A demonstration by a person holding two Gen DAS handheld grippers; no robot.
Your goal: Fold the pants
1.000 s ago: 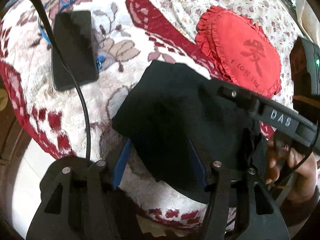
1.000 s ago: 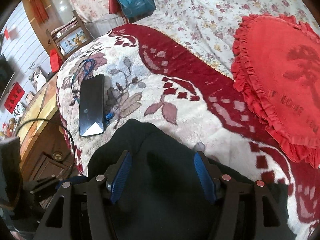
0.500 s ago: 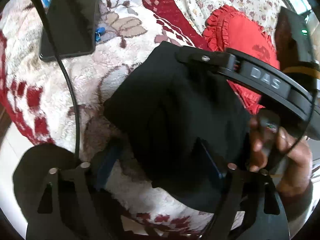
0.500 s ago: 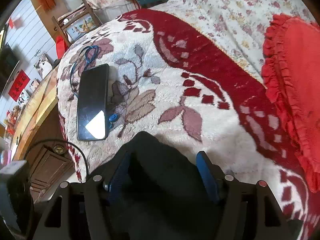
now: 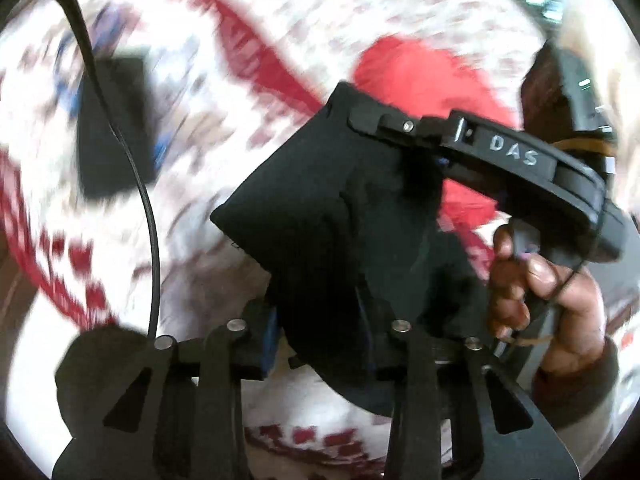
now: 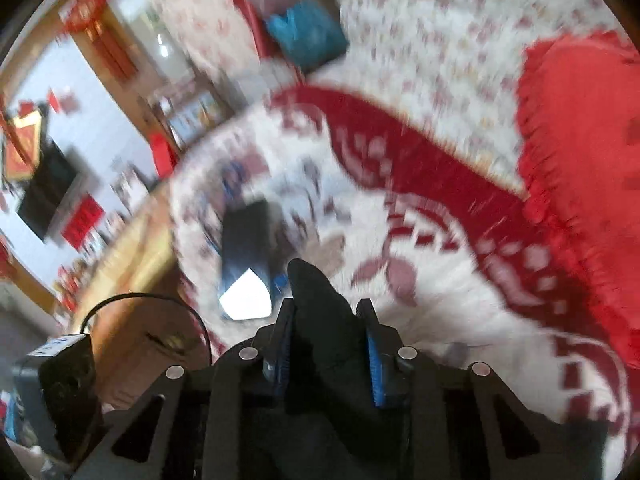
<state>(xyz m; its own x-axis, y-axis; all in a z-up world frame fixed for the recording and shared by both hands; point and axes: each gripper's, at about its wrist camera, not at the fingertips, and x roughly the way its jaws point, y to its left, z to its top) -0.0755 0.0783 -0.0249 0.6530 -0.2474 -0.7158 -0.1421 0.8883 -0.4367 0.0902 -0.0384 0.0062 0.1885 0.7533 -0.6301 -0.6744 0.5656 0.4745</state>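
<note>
Largest in my feeds is the plush white blanket with dark red and grey leaf patterns (image 6: 432, 304), spread over the bed and badly smeared by motion blur in both wrist views. Beyond it, far across the bed, lies a pale sheet with small flowers (image 6: 452, 52). On the right sits the red heart-shaped cushion with a frilled edge (image 6: 580, 168), partly over the blanket's red border.

The folded black fabric pants (image 5: 340, 240) are the task piece. They hang bunched between my two grippers, above the near part of the blanket, with a stiff corner pointing left in the left wrist view.

My left gripper (image 5: 320, 332) has its jaws closing, blue pads on either side of the lower fold of the pants, and the cloth fills the gap. My right gripper (image 6: 328, 344) is closing too, a ridge of the black cloth standing up between its blue pads. In the left view, the person's hand (image 5: 548, 300) grasps that gripper's handle.

Left on the blanket lies a black rectangular smartphone (image 6: 246, 264), its screen catching glare, too blurred for detail.
</note>
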